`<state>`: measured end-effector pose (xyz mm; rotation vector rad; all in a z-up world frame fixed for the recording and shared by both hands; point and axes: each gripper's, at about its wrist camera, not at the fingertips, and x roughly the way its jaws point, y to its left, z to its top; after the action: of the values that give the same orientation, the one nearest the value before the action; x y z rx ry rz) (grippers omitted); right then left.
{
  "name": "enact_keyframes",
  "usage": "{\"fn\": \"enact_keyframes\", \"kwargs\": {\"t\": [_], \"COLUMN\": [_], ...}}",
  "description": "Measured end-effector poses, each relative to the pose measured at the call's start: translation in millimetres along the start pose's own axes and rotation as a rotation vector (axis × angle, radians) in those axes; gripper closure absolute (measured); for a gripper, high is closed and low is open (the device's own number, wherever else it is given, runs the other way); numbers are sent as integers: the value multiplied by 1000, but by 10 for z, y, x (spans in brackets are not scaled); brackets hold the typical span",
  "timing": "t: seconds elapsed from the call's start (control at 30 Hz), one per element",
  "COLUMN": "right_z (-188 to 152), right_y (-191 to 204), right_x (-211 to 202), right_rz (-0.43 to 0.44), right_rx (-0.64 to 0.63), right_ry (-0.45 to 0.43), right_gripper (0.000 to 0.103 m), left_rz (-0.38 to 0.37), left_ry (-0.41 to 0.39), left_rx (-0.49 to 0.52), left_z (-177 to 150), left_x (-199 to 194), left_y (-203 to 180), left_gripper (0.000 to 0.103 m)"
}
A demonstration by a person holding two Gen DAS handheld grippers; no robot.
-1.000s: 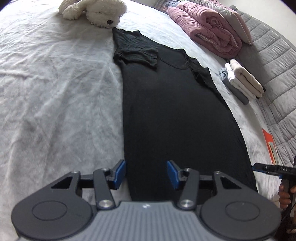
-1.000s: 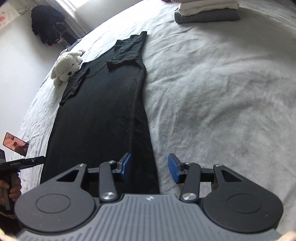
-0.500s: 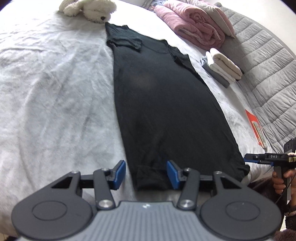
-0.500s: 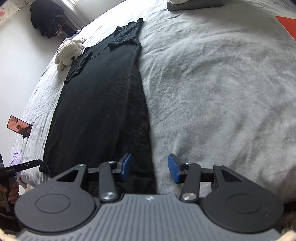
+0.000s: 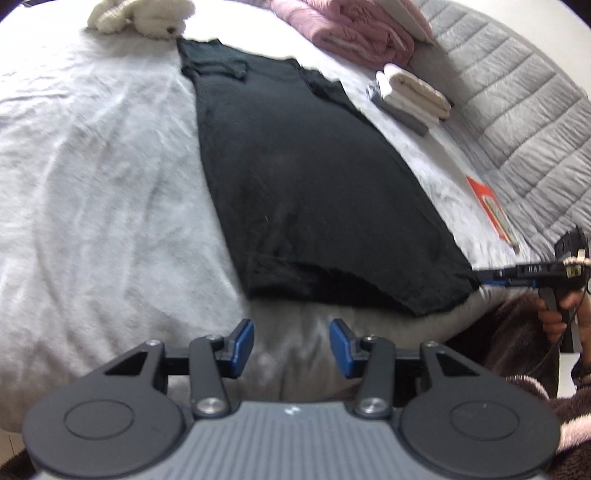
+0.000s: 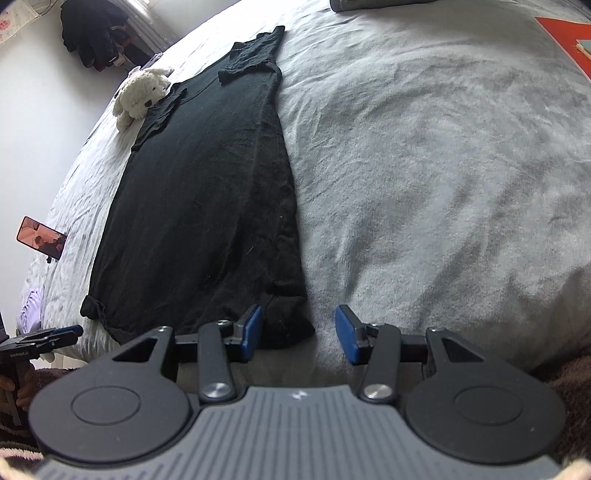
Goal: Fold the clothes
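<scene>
Grey-sheeted bed [image 5: 92, 192]: black garment [image 5: 295, 177] flat, plush toy [image 5: 147, 16], folded towels [image 5: 410, 92].

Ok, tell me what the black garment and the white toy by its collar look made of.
Black garment: thin, matte knit, likely cotton jersey; it lies limp with fine wrinkles and no sheen. White toy: plush, probably synthetic pile; its surface looks shaggy and soft. Fibre content can't be confirmed.

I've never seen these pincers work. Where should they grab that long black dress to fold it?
Probably the two near hem corners of the black dress, approached from the foot of the bed. It lies flat, sleeves folded in, and the hem is its closest free edge.
</scene>
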<state>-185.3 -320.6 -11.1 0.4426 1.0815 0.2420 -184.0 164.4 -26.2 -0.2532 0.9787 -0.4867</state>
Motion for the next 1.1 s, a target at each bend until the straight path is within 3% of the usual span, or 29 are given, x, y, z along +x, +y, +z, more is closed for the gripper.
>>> {"fn": "enact_keyframes", "kwargs": {"t": [0.2, 0.3, 0.33, 0.4, 0.53, 0.63, 0.73, 0.8, 0.93, 1.07, 1.1], "right_z": [-4, 2, 4, 7, 12, 16, 19, 22, 25, 35, 41], "right_y": [41, 48, 51, 53, 60, 71, 70, 63, 61, 94, 106], "right_x": [1, 10, 18, 33, 39, 42, 38, 23, -19, -73, -86], "right_rz": [-5, -7, -8, -9, -14, -25, -21, -17, -28, -36, -37], "right_rx": [-13, -17, -16, -15, -22, -29, -24, -16, -14, -27, -31], "right_ry": [8, 11, 12, 14, 15, 14, 13, 9, 4, -2, -3], "right_gripper": [54, 53, 53, 53, 54, 62, 77, 89, 90, 92, 92], "left_rz": [26, 20, 20, 45, 36, 27, 26, 29, 35, -14, -23], "left_ry": [-29, 6, 28, 54, 48, 54, 89, 112, 105, 46, 32], "left_rx": [18, 45, 55, 65, 95, 135, 172, 191, 182, 178, 186], "left_z": [217, 245, 241, 207, 134, 68, -16, -76, -155, -130, -121], "left_x": [100, 214, 259, 316, 234, 159, 121, 101, 10, -110, -127], "left_y": [-7, -13, -13, -16, -59, -97, -119, -131, -129, -132, -147], "left_gripper": [58, 59, 63, 82, 93, 94, 97, 97, 95, 67, 65]}}
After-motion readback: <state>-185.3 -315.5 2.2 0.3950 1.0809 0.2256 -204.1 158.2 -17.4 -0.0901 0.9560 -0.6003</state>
